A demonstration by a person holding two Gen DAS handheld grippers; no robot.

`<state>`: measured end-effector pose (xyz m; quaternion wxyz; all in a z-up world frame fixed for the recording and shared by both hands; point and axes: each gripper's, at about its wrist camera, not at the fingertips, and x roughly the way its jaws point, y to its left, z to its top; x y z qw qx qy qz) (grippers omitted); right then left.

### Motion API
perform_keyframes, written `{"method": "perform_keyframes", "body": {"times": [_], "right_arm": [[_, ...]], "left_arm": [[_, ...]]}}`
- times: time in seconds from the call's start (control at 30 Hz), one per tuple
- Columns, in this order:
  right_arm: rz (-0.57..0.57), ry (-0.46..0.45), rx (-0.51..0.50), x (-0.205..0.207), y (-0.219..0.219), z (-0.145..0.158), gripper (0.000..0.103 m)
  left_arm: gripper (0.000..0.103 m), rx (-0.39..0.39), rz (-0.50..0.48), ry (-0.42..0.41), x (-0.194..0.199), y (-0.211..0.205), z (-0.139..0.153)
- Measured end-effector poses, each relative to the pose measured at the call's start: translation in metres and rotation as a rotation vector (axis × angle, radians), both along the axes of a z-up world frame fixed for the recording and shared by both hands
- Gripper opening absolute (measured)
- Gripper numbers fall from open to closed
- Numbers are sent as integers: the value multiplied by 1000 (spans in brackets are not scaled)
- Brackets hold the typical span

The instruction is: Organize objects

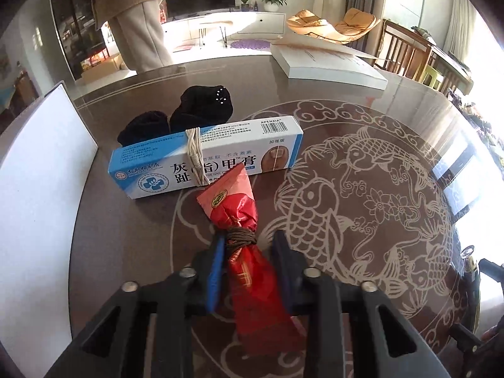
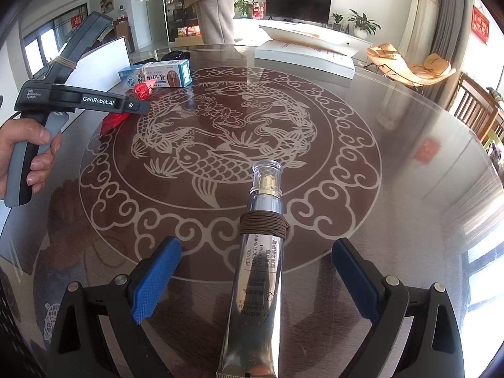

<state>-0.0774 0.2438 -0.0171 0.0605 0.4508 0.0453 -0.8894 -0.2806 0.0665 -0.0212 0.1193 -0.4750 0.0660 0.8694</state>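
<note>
A red foil packet (image 1: 233, 195) bound with brown cord lies lengthwise between my left gripper's (image 1: 250, 242) fingers, which are shut on it near the cord. Its far tip overlaps a blue-and-white ointment box (image 1: 220, 151) tied with pale string. From the right wrist view, the left gripper (image 2: 138, 106) is at far left, with the red packet (image 2: 143, 89) showing on both sides of its finger. My right gripper (image 2: 256, 244) stands wide open. A silver eye-cream tube (image 2: 258, 283) wound with brown cord lies between its blue pads (image 2: 157, 271), touching neither.
Black socks (image 1: 201, 107) sit behind the box. A white board (image 1: 37, 163) stands at the left table edge. A thick white book (image 1: 327, 63) lies at the far side of the round glass-topped table (image 2: 409, 157). A person (image 2: 217, 9) stands beyond the table.
</note>
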Motion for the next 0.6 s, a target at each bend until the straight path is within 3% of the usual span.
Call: {"method": "perform_keyframes", "body": {"times": [0.1, 0.23, 0.3, 0.33, 0.4, 0.43, 0.6], "right_arm": [[-1, -1, -2, 1, 1, 0, 97], [-1, 0, -2, 1, 1, 0, 97], [-2, 0, 0, 1, 1, 0, 97], [-2, 0, 0, 0, 1, 0, 97], [-2, -1, -1, 0, 1, 0, 97], [-2, -1, -3, 0, 1, 0, 97], [-4, -2, -2, 1, 0, 0, 98]], "left_arm": [[19, -3, 3, 19, 24, -1, -1], [19, 66, 56, -2, 96, -13, -2], [26, 58, 84, 22, 132, -16, -3], [31, 37, 93, 43, 145, -15, -5], [79, -9, 102, 65, 158, -12, -9], [89, -6, 116, 56, 160, -14, -13], [103, 0, 105, 31, 151, -12, -17]]}}
